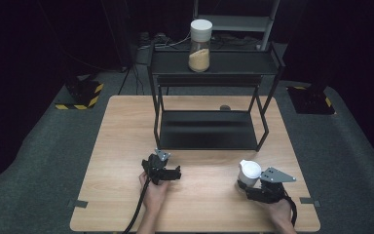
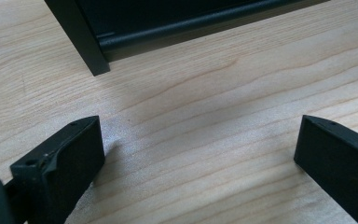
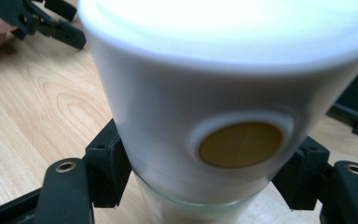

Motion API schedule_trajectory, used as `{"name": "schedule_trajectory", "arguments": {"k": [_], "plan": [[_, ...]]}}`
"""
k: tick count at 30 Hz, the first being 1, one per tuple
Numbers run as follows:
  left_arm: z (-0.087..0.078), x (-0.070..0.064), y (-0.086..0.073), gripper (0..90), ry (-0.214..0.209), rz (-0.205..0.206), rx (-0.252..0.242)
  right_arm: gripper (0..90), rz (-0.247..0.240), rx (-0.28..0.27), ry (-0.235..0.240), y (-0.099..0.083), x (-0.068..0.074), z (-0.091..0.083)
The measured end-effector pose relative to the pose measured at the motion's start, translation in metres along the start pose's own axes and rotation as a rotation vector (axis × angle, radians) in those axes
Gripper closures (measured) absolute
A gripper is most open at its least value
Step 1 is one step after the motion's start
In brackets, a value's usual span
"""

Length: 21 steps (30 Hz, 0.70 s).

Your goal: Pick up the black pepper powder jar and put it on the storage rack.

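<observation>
High view: two-tier black rack (image 1: 209, 117) stands at the back half of the wooden surface (image 1: 121, 146). A white-lidded jar of tan grains (image 1: 200, 45) sits on the rack's top shelf. In front of the rack and toward its right end, the right gripper (image 1: 254, 187) holds a second white-lidded jar (image 1: 249, 171). Left gripper (image 1: 174, 173) lies in front of the rack's left leg, holding nothing.

Left gripper view: jaws spread wide over bare wood, rack's leg and bottom-shelf edge (image 2: 158, 37) just beyond. Idle.

Right gripper view: jaws clamp the jar (image 3: 223, 107) at its glass body just below the lid; a round tan button shows on the lid's side. Contents too blurred to tell, prob. the same sort of container.

Judgement: grasp step is done, carry to the rack is next. Next move needs a lift w/ jar kept upright, then forward onto a shelf, clearing the rack's front rail.
</observation>
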<state>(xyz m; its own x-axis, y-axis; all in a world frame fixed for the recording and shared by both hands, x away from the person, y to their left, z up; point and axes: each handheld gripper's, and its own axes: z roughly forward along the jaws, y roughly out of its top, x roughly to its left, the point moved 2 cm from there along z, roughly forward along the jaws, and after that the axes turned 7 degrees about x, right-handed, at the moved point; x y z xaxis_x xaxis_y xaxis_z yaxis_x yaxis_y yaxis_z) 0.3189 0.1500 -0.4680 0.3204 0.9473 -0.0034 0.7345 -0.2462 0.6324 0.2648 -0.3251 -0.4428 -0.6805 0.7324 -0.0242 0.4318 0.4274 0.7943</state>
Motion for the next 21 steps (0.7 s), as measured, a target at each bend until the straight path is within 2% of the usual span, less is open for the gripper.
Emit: {"name": "schedule_trajectory", "arguments": {"k": [16, 17, 21], "plan": [[0.000, 0.000, 0.000, 1.6, 0.000, 0.000, 0.001, 30.8, 0.015, -0.028, 0.017, 0.046, -0.018, -0.012], [0.000, 0.000, 0.000, 1.6, 0.000, 0.000, 0.000, 30.7, 0.013, -0.035, 0.021, 0.055, -0.020, -0.014], [0.000, 0.000, 0.000, 1.6, 0.000, 0.000, 0.001, 30.7, 0.022, -0.048, 0.033, 0.068, -0.025, -0.016]]}}
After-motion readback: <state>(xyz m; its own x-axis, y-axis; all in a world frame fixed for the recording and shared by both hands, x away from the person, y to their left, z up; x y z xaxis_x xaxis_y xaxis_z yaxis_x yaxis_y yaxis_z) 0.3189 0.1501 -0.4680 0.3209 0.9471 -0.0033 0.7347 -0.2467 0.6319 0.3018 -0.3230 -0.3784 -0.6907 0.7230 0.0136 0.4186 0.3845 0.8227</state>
